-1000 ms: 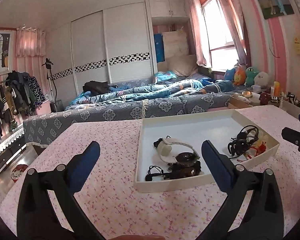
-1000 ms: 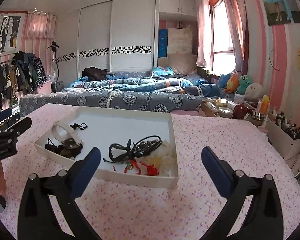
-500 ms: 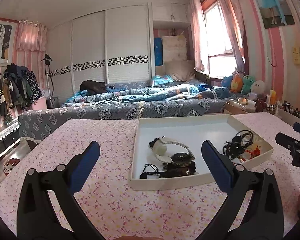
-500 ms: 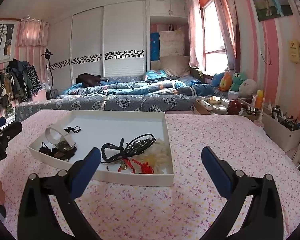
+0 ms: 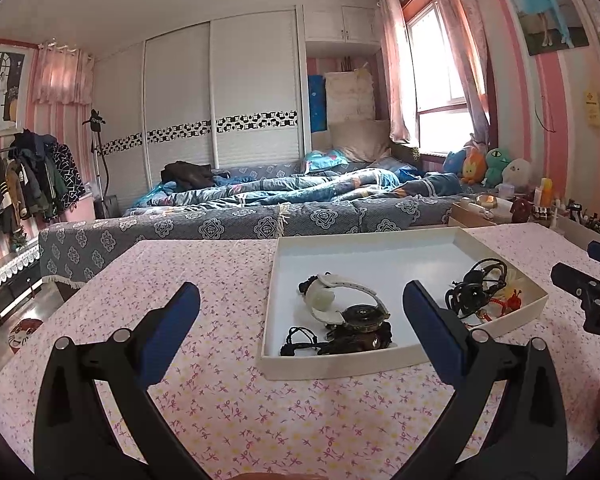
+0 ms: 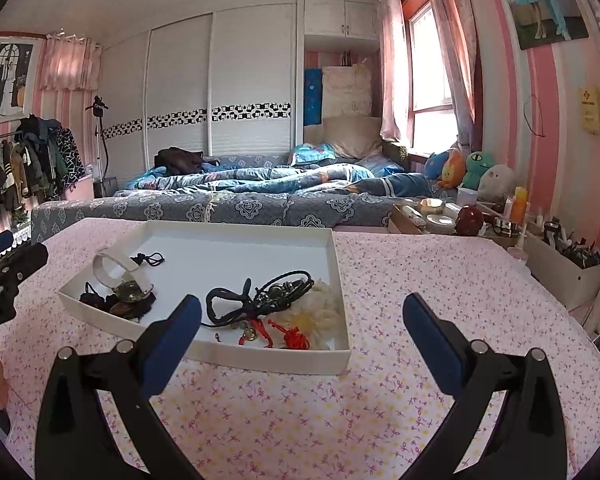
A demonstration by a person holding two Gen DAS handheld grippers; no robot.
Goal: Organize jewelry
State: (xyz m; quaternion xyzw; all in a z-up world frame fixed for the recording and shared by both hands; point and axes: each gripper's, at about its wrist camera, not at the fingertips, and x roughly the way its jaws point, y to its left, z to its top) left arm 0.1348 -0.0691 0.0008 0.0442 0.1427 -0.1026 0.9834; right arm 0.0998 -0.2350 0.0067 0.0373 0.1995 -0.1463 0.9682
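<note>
Both the left claw (image 5: 300, 316) and right claw (image 6: 302, 318) gape wide, holding nothing (above the flowered table (image 6: 420, 280)). Jewelry (image 6: 260, 304) lies in the white tray (image 6: 336, 280), frame centre.

1. white tray (image 6: 342, 276) lies flat on the table.
2. white-strap watch (image 5: 342, 300) lies at its left end, on dark cords.
3. black cords (image 6: 260, 300), red knots (image 6: 290, 334), perhaps bracelets, lie at its right end.
</note>
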